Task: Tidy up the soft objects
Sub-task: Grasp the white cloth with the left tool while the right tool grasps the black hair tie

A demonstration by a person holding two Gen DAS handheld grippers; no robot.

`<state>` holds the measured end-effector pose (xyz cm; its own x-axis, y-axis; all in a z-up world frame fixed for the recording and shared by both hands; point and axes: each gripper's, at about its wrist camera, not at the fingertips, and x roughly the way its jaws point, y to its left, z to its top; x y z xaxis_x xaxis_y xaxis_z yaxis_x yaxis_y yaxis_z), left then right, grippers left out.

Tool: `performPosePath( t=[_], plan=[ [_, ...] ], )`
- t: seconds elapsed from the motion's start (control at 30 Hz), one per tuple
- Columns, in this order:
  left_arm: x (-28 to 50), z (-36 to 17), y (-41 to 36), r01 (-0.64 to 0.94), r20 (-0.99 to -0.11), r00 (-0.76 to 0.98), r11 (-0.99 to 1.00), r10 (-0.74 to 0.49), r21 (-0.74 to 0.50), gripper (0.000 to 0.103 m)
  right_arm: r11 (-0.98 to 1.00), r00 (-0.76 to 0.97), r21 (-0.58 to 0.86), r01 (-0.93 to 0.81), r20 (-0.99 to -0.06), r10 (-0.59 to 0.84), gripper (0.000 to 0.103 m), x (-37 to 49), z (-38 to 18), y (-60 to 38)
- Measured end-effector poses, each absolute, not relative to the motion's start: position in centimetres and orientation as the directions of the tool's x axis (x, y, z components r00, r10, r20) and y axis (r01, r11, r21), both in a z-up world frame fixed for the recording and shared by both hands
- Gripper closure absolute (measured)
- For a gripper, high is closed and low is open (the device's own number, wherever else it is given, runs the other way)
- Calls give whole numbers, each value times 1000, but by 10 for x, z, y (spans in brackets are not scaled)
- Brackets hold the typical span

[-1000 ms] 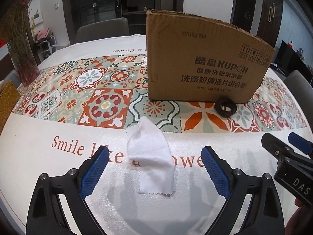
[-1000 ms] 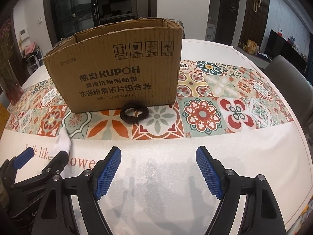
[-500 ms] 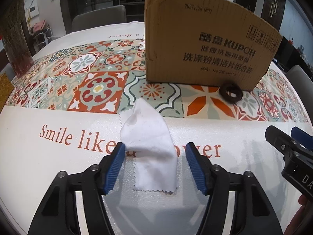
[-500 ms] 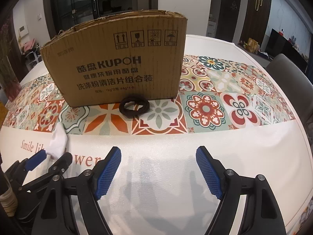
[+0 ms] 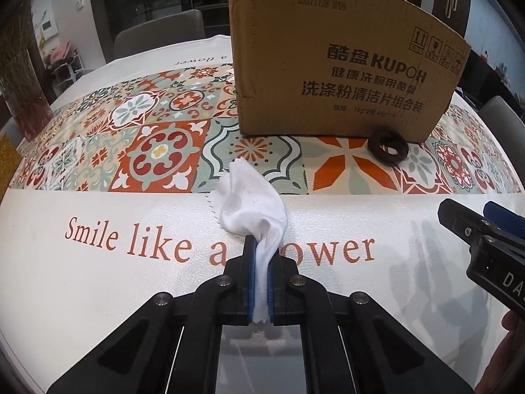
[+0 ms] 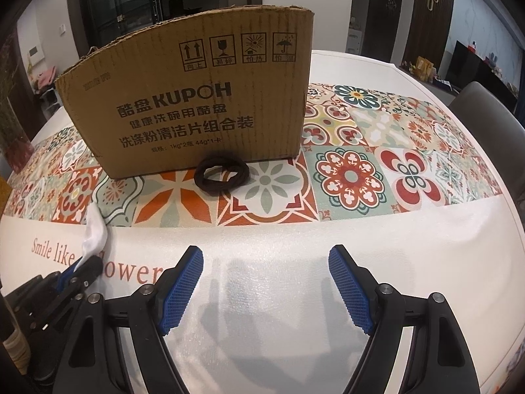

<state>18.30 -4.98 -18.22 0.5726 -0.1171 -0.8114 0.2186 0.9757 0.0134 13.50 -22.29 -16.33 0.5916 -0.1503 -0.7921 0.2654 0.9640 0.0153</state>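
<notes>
A white cloth [image 5: 251,205] lies bunched on the white part of the tablecloth. My left gripper [image 5: 262,246] is shut on the cloth's near end, with fabric squeezed between the blue pads. The cloth also shows at the left of the right wrist view [image 6: 94,231], with the left gripper [image 6: 82,266] below it. A dark brown hair tie [image 5: 388,143] lies against the front of the cardboard box [image 5: 341,65]; it also shows in the right wrist view [image 6: 221,174]. My right gripper [image 6: 265,264] is open and empty, above the white cloth-covered table, short of the hair tie.
The open-topped cardboard box [image 6: 197,105] stands on the patterned tile strip of the tablecloth [image 6: 351,177]. Grey chairs [image 5: 157,32] stand around the table. The right gripper's side shows at the right edge of the left wrist view [image 5: 485,239].
My left gripper moved forward and closed on the white cloth, bunching it up. My right gripper edged a little closer to the hair tie and stayed open.
</notes>
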Motion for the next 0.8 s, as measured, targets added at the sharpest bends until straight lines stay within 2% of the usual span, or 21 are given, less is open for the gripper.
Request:
performPosePath(
  t=[0.8],
  plan=[
    [212, -183, -25, 97, -801, 599, 994, -17, 51, 97, 974, 606, -10, 225, -782, -148, 23, 205, -169, -211]
  ],
)
